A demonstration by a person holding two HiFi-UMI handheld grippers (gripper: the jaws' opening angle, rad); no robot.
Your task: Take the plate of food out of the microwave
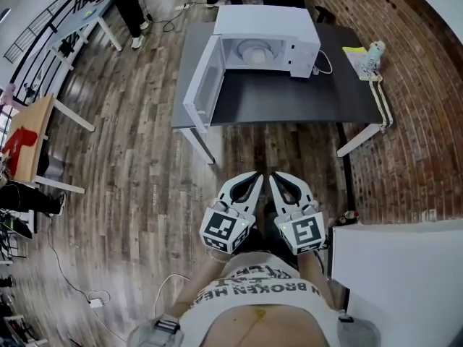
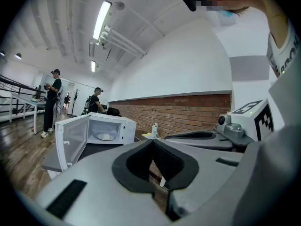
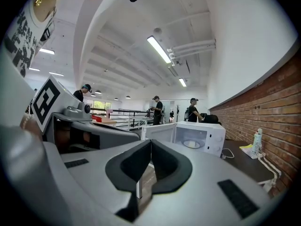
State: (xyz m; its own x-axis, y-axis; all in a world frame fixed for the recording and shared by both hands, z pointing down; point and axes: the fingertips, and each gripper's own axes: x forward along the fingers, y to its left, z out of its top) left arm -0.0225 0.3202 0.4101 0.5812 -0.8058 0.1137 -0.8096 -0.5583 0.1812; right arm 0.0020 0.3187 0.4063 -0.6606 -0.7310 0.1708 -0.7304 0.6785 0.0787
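Note:
A white microwave point(image 1: 266, 40) stands on a dark table point(image 1: 289, 96) with its door point(image 1: 200, 85) swung open to the left. Inside it sits a pale plate point(image 1: 254, 52), also seen as the plate point(image 2: 105, 136) and the plate point(image 3: 192, 144) in the gripper views; what lies on the plate is too small to tell. My left gripper point(image 1: 258, 175) and right gripper point(image 1: 273, 176) are held side by side close to my body, well short of the table. Both are shut with nothing between the jaws.
A small bottle point(image 1: 373, 55) on yellow paper point(image 1: 354, 53) rests at the table's right end. A brick wall point(image 1: 405, 85) runs along the right. A white surface point(image 1: 398, 280) sits at my right. People point(image 1: 130, 2) stand by tables at the far left.

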